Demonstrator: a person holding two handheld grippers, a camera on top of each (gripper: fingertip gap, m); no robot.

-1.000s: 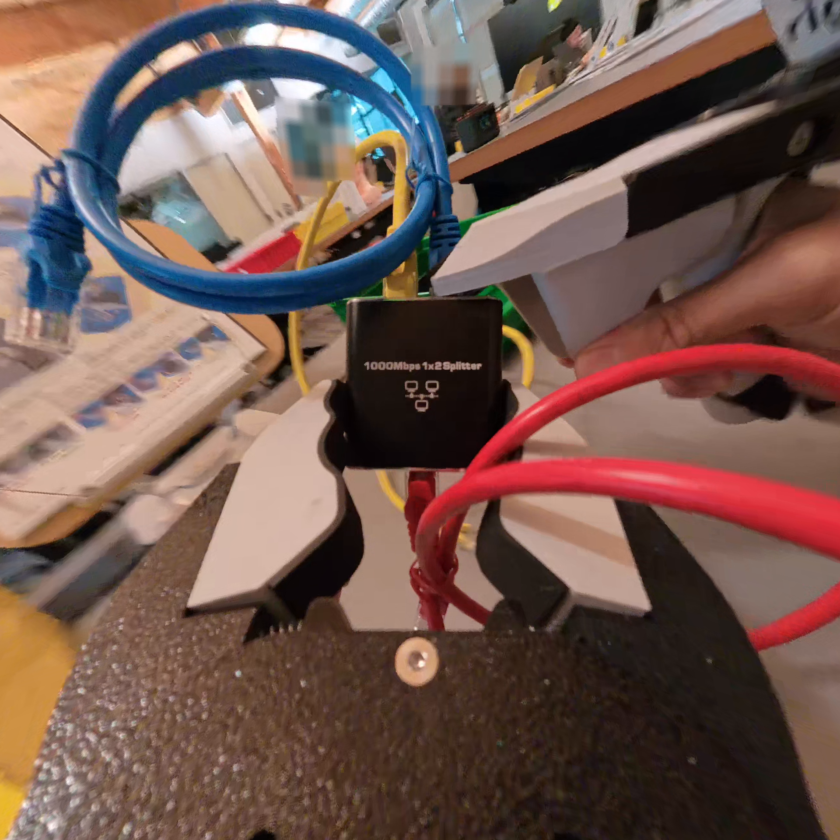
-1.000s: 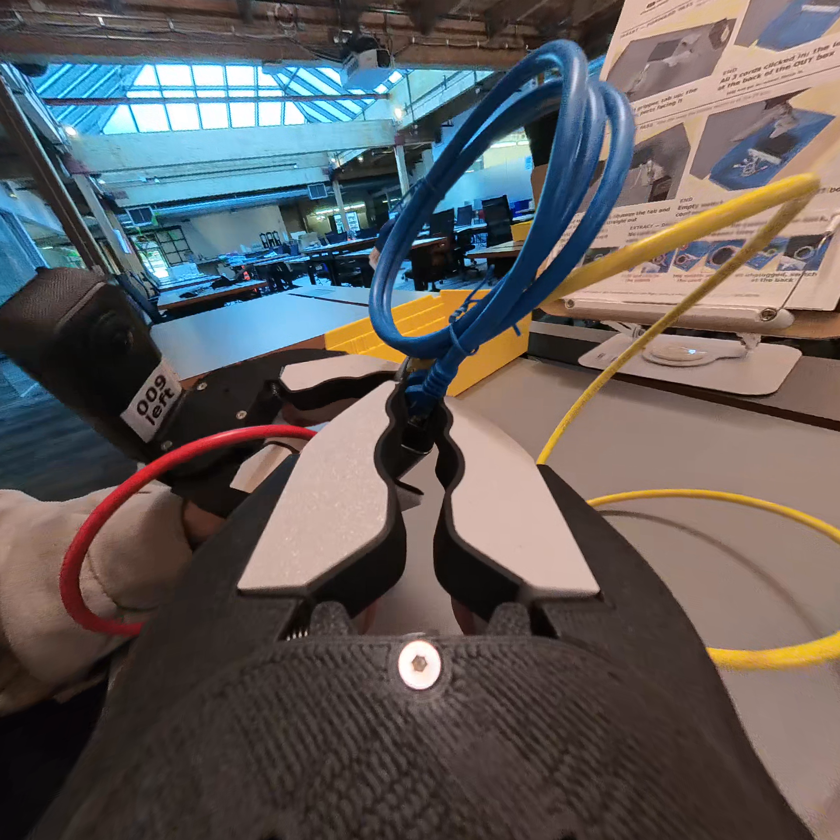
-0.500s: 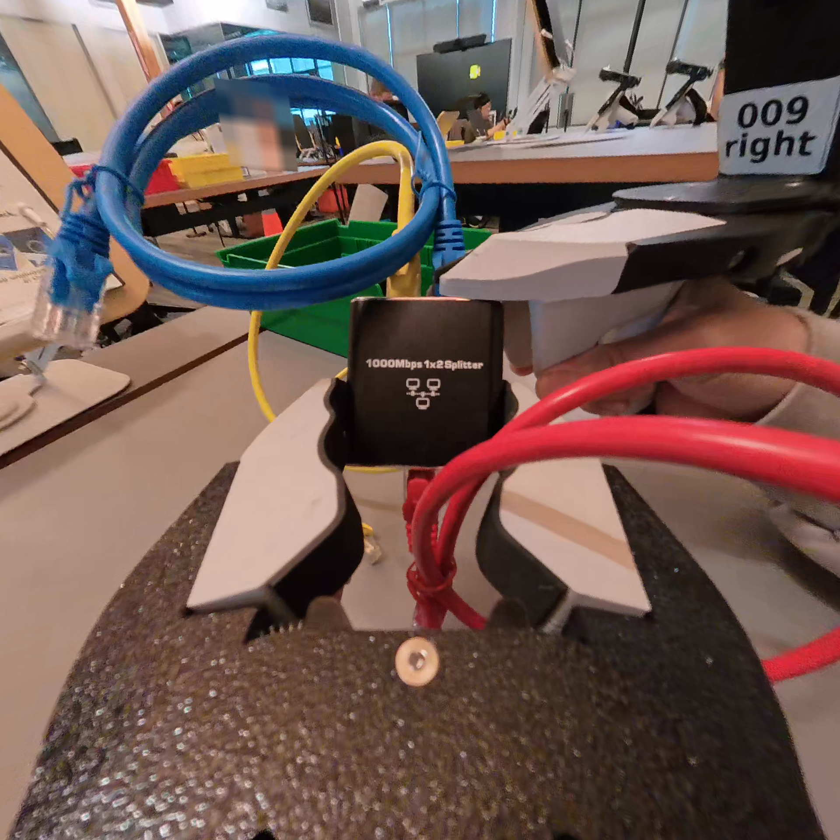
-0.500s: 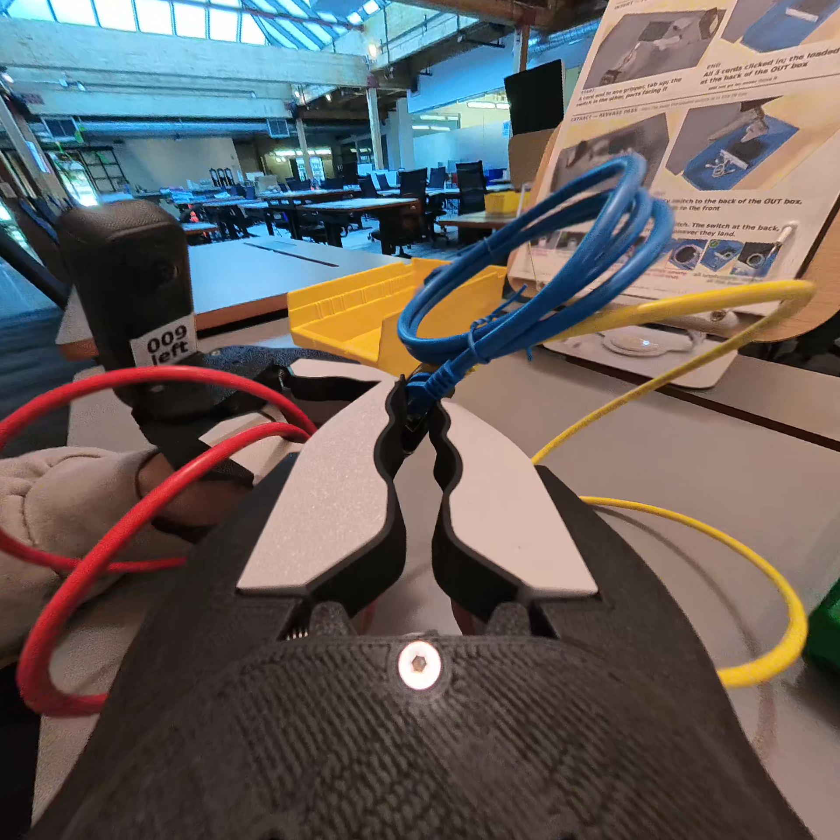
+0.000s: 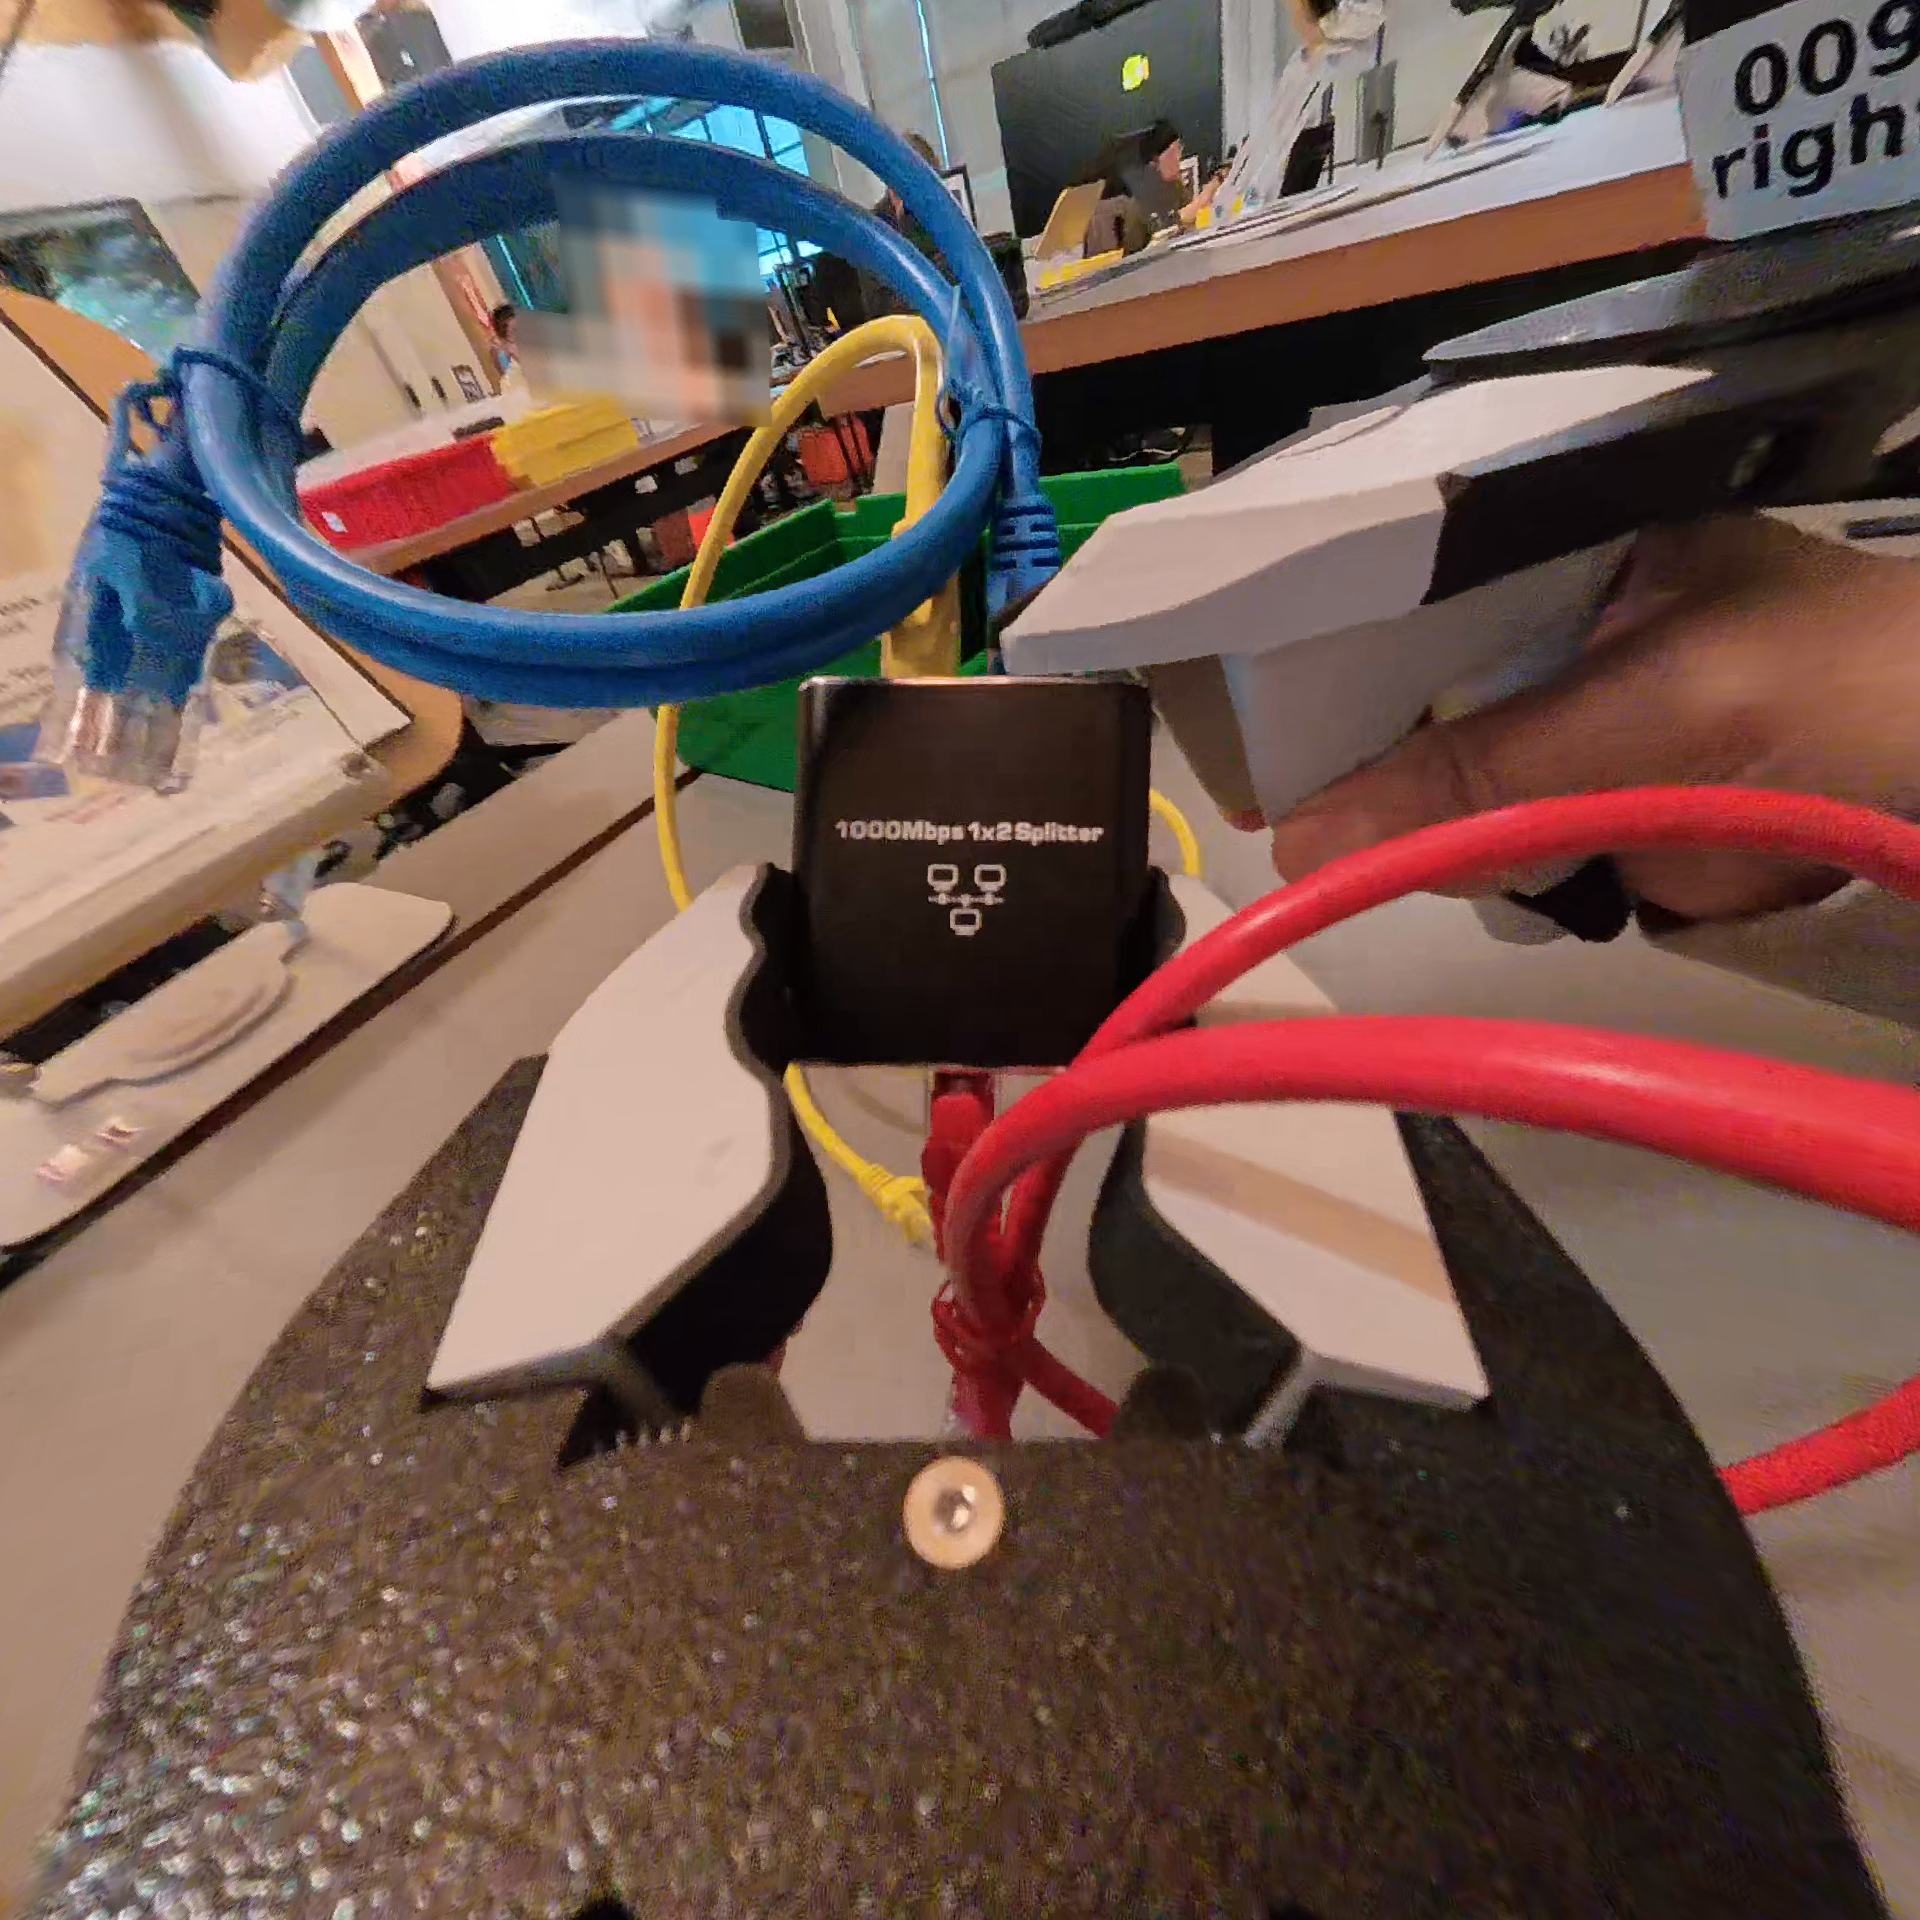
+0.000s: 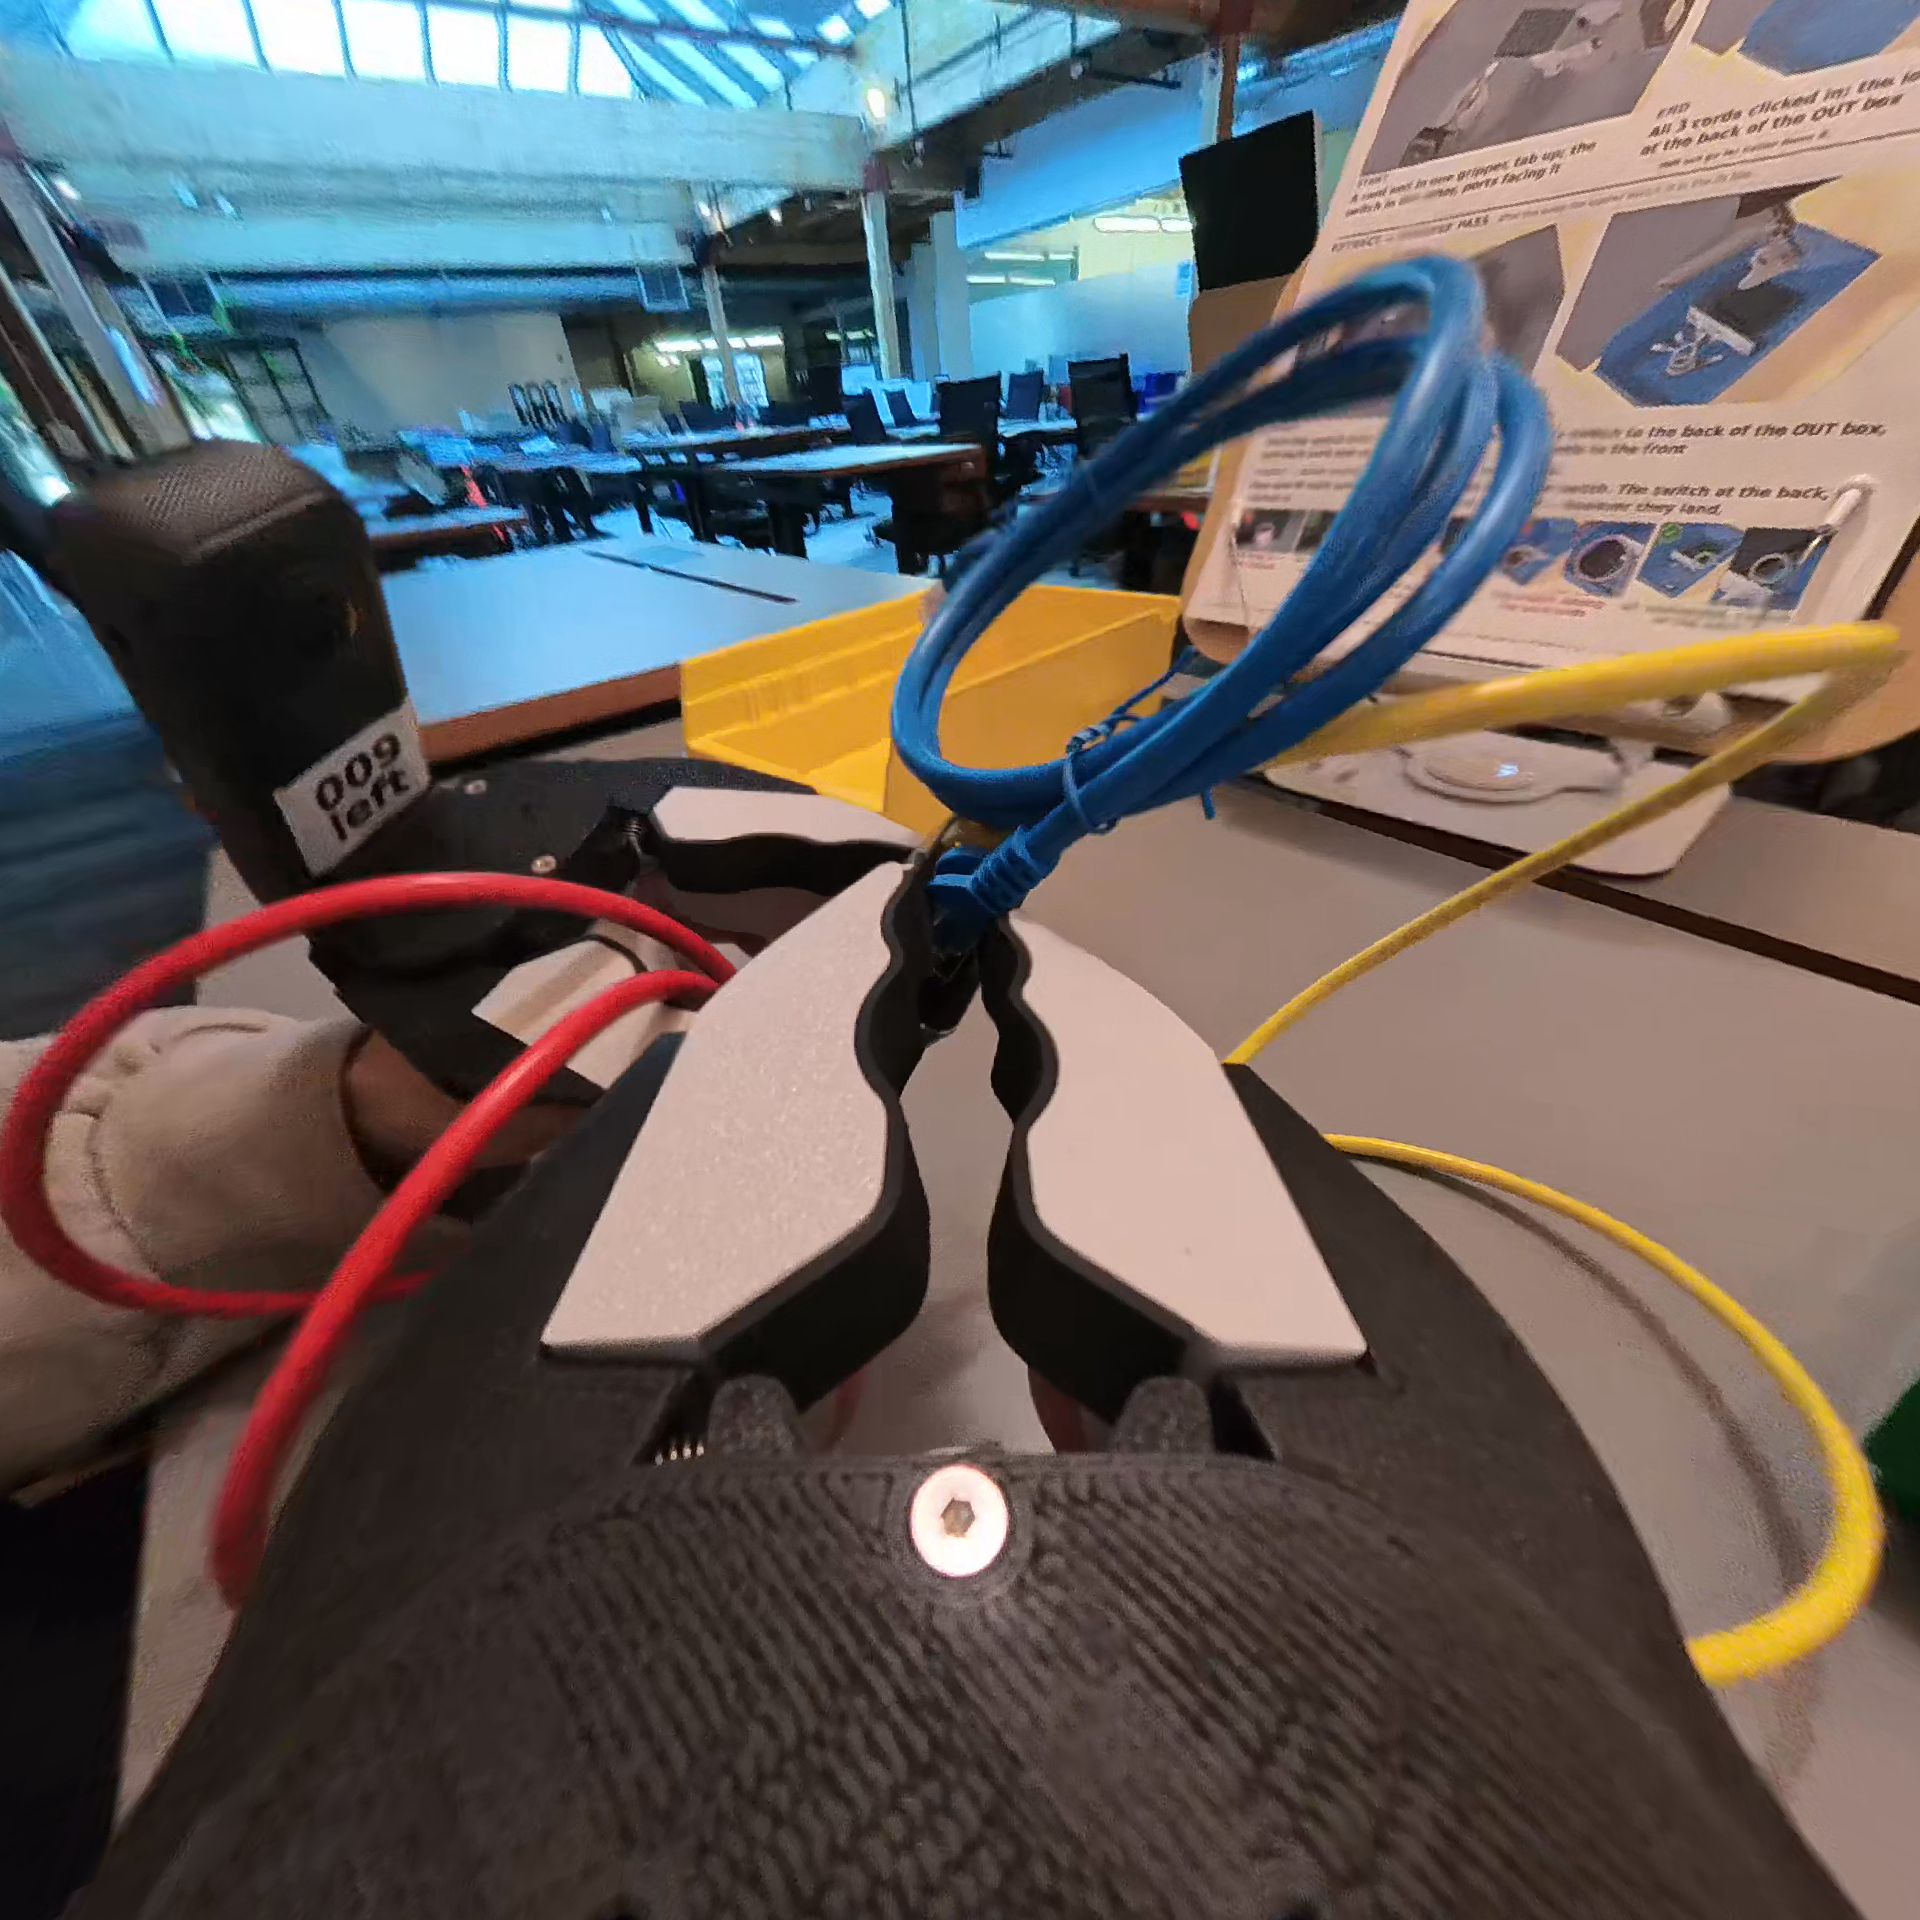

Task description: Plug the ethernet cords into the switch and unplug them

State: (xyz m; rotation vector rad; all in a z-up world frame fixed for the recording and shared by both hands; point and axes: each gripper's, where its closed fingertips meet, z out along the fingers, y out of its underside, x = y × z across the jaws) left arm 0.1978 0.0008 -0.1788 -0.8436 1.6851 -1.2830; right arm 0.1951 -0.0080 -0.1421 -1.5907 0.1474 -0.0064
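My left gripper [image 5: 966,914] is shut on the black switch [image 5: 971,862] and holds it above the table. A red cord [image 5: 1455,1081] is plugged into its near side. A yellow cord [image 5: 920,499] and a coiled blue cord [image 5: 582,644] enter its far side. My right gripper [image 6: 951,935] is shut on the blue cord's plug end [image 6: 987,883], right at the switch's far side. The blue cord's coil [image 6: 1299,582] stands up above it. The blue cord's free plug [image 5: 104,707] hangs at the left. The right gripper's fingers [image 5: 1299,582] also show in the left wrist view.
A green bin [image 5: 790,623] stands behind the switch. A yellow bin [image 6: 831,696] and a propped instruction sheet [image 6: 1662,312] on a white stand [image 6: 1496,790] sit at the back. The yellow cord [image 6: 1662,1299] loops over the grey table [image 6: 1455,1039]. The other gripper's handle [image 6: 249,644] is at left. My two grippers' fingertips are within a few centimetres of each other.
Both grippers have swung together with the switch and cords, so the background has shifted. The holds on the switch and on the blue plug look the same.
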